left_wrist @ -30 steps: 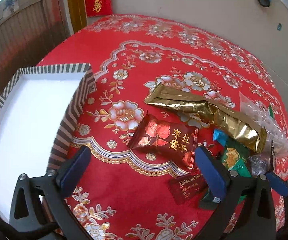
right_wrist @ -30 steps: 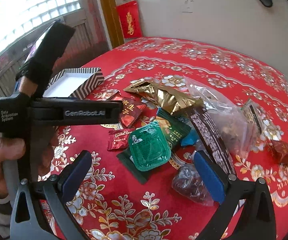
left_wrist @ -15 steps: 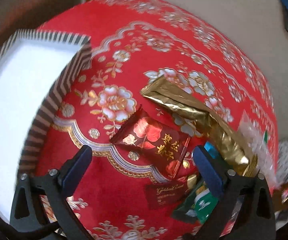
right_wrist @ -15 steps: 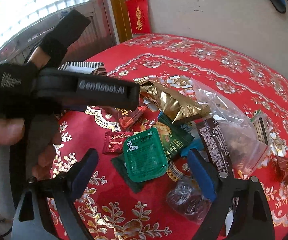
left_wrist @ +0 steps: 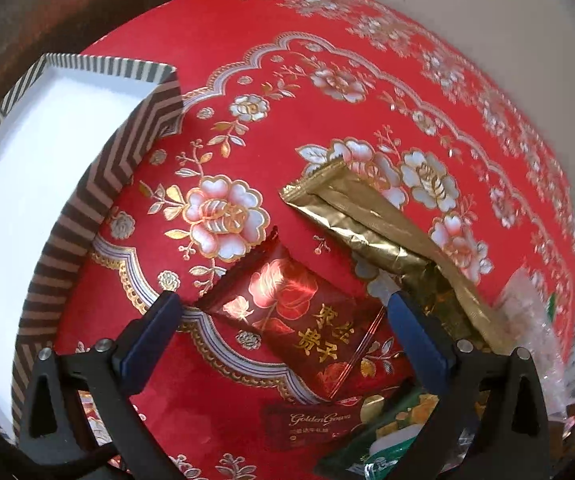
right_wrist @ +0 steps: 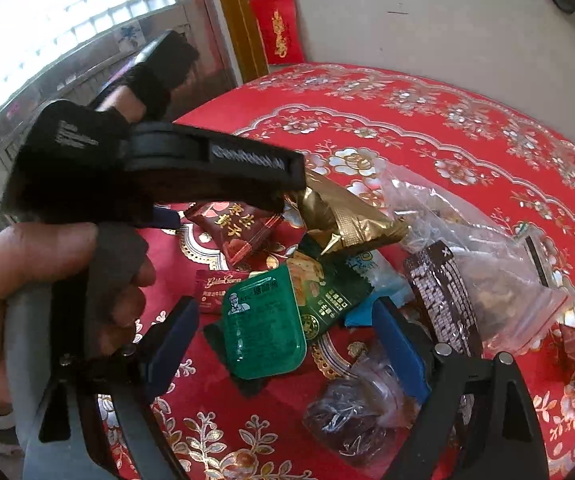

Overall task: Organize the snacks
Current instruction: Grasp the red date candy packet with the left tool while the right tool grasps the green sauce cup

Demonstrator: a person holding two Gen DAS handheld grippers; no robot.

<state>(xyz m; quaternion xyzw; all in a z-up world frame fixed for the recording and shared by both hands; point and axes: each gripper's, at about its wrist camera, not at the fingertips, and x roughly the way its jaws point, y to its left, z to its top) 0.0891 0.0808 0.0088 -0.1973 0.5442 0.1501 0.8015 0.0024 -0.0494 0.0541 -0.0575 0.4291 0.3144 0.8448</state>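
My left gripper [left_wrist: 283, 320] is open and points steeply down. A glossy red packet with gold characters [left_wrist: 299, 320] lies flat on the cloth between its fingers, untouched. A crumpled gold foil packet [left_wrist: 375, 224] lies just beyond it. The striped box [left_wrist: 99, 208] with a white inside stands at the left. My right gripper [right_wrist: 285, 340] hangs over the snack pile with its jaws closing. A green sealed tub [right_wrist: 263, 324] sits between the pads, which stand clear of it. The same red packet [right_wrist: 243, 228] shows behind the tub.
Around the tub lie a green cracker packet [right_wrist: 327, 296], a small dark red packet [right_wrist: 211, 288], a dark brown packet [right_wrist: 443, 300], a clear zip bag [right_wrist: 467, 248] and wrapped dark fruit [right_wrist: 351, 412]. A hand [right_wrist: 47, 280] holds the left tool, hiding the box.
My left gripper has rolled and sunk toward the red packet, which now lies between its fingers. My right gripper's jaws have narrowed and come nearer the green tub.
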